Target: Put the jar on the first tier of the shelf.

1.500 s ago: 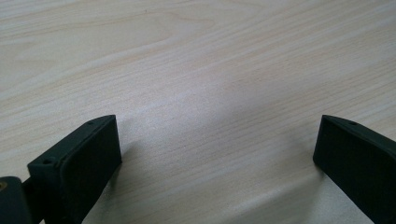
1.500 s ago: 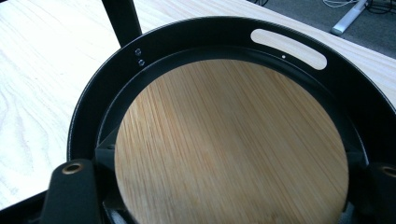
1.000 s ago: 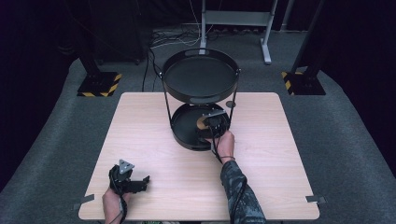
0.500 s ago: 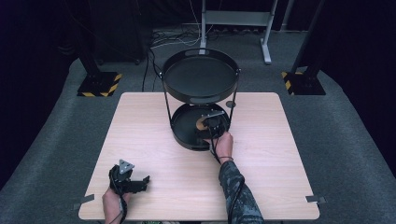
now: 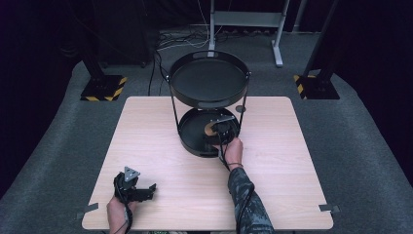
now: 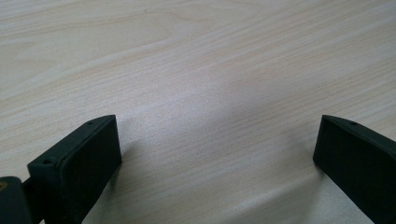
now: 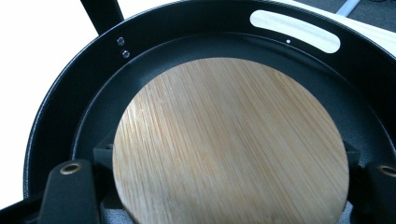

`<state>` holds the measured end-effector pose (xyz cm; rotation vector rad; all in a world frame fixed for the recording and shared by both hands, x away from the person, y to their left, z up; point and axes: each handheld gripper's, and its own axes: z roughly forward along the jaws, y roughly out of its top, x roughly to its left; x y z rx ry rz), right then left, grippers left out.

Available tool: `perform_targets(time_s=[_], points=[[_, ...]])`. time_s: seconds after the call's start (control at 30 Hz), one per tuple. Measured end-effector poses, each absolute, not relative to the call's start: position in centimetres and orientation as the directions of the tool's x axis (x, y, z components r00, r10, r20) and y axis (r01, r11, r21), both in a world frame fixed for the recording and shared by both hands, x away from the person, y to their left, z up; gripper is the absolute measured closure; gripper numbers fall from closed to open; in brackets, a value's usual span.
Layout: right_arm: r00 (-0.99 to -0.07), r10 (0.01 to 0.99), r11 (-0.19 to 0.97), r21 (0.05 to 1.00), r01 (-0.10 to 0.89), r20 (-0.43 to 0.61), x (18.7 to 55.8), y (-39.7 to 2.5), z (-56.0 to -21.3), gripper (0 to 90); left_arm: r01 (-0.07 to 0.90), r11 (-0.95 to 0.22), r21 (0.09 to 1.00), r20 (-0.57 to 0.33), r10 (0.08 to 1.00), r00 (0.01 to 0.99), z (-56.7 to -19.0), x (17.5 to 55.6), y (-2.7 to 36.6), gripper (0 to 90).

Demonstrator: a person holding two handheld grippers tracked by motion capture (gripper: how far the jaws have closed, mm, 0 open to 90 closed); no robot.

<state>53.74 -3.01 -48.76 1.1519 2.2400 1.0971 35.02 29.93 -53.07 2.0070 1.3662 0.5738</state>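
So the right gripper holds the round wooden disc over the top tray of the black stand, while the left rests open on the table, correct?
Not the top tray: the high view shows the right gripper holding the wooden disc in the lower tray of the stand. The left gripper does rest open on the table.

One wooden disc, two black trays, two claws.

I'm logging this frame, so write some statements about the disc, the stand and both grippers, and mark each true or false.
1. The wooden disc is in the stand's lower tray. True.
2. The right gripper holds the disc. True: its fingers flank the disc's edges.
3. The left gripper is shut. False: it is open over bare table.
4. The upper tray holds a cup. False: it is empty.
5. The left gripper is at the stand. False: it rests near the table's front edge.
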Motion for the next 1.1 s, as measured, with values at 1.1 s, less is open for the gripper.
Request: perform_targets(time_s=[1.1], points=[[-0.613, 0.790, 0.405, 0.769, 0.494, -0.022, 46.0, -9.2, -45.5, 0.7, 0.655, -0.259, 0.710, 0.001, 0.930, 0.366, -53.1, 35.0, 30.0, 0.6]])
